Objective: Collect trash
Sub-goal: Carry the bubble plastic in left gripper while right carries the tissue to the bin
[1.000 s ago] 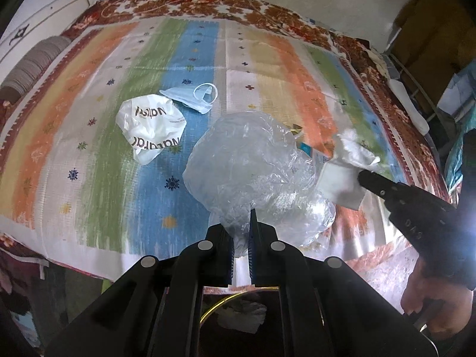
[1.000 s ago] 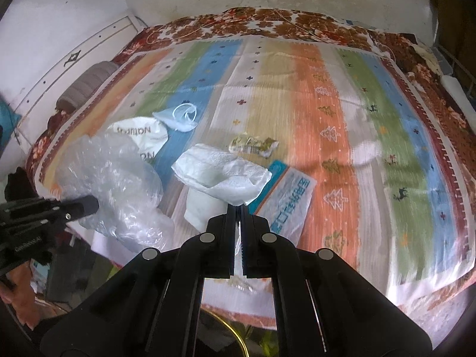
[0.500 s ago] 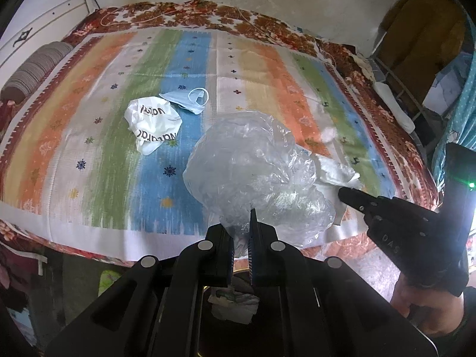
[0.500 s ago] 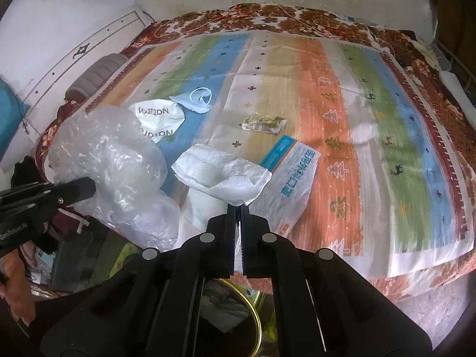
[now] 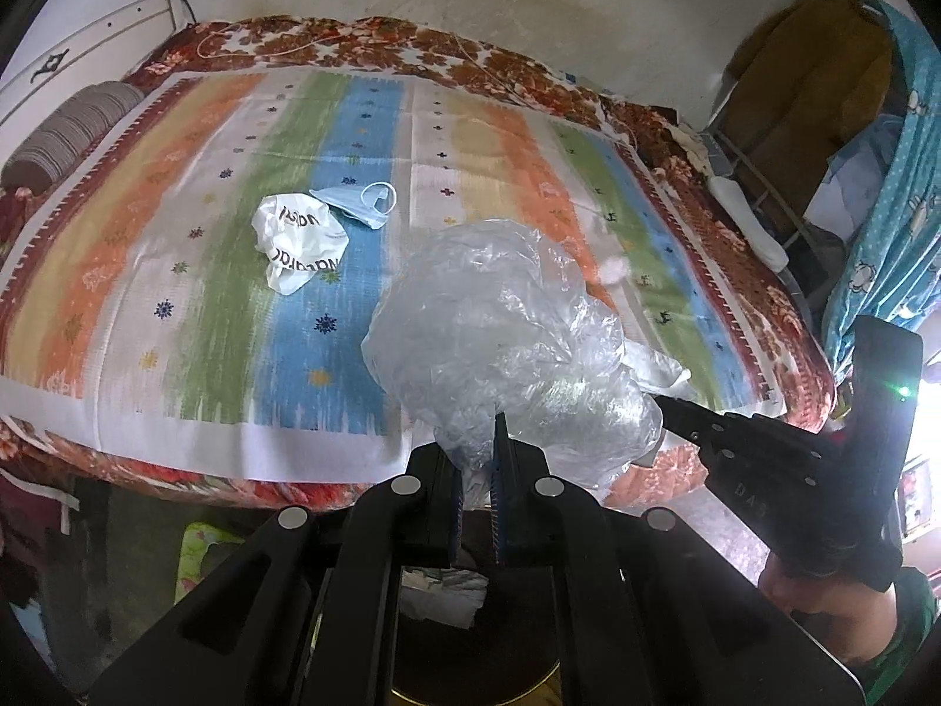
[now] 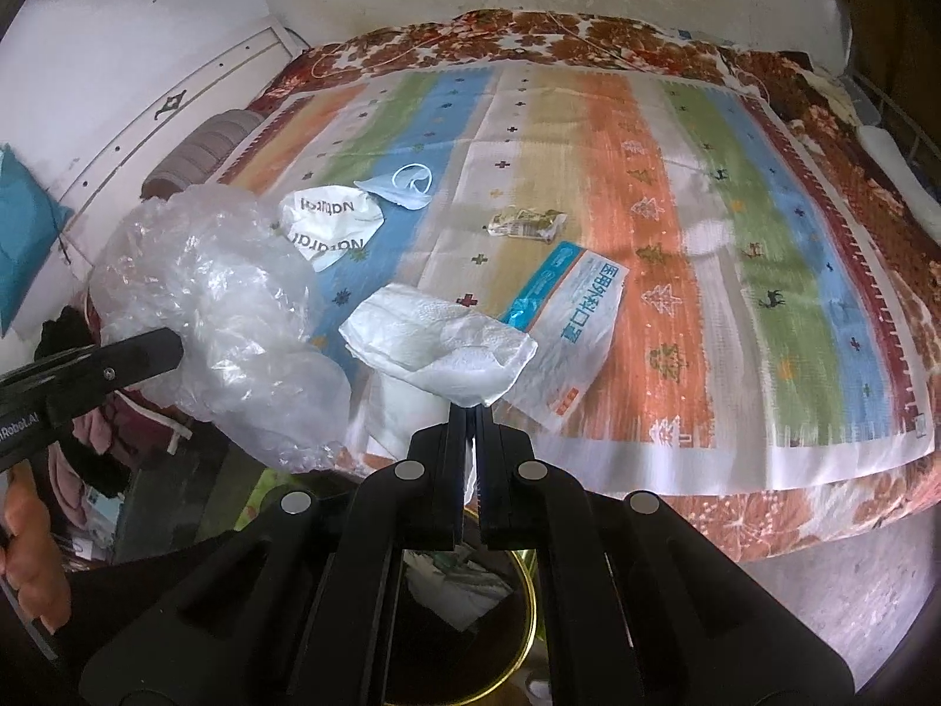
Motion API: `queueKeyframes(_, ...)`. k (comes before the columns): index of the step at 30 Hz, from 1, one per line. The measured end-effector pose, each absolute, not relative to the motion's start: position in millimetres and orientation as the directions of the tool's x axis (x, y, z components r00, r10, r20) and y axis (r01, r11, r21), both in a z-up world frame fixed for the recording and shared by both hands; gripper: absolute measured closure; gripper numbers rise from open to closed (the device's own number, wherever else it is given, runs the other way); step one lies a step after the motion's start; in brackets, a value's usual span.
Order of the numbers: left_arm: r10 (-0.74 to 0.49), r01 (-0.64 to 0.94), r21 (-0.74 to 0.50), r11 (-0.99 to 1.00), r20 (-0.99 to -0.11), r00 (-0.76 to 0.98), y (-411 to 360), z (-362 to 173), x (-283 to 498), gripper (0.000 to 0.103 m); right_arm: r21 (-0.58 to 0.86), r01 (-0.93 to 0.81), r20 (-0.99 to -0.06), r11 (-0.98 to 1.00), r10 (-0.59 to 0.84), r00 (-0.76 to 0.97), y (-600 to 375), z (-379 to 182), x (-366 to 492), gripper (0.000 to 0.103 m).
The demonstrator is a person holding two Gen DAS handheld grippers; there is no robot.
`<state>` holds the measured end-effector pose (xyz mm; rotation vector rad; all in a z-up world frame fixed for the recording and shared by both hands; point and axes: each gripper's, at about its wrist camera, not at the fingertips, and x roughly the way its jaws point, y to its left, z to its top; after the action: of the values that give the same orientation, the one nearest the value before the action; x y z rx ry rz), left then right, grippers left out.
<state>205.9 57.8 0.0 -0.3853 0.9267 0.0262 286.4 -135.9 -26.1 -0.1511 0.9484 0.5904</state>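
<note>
My left gripper (image 5: 476, 429) is shut on the neck of a crumpled clear plastic bag (image 5: 506, 341), which hangs in the air past the near edge of the bed. My right gripper (image 6: 470, 412) is shut on a white paper tissue (image 6: 441, 347), held just right of that bag (image 6: 217, 306). Under both grippers a dark bin with a gold rim (image 6: 531, 612) stands on the floor with paper inside. On the striped bedcover (image 5: 194, 317) lie a white printed bag (image 5: 300, 247), a blue face mask (image 5: 359, 206), a snack wrapper (image 6: 523, 222) and a blue-white mask packet (image 6: 570, 329).
A striped bolster (image 5: 70, 129) lies at the bed's far left by the headboard. A rack with hanging clothes (image 5: 811, 94) and a teal cloth (image 5: 894, 223) stand right of the bed. Bare floor (image 6: 823, 576) runs along the bed's near edge.
Both grippers have drawn back from the bed and risen a little, carrying the plastic bag and the tissue. The bed's near edge and the bin below now show.
</note>
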Motion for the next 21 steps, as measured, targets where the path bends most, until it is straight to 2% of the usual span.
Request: queueKeyframes(21,-0.165,-0.174,-0.352,0.920,-0.749,0.642,52,6,158,0.097,0.147,-0.557,-0.808,0.817,0.425,0.409,-159,-29,229,0.101)
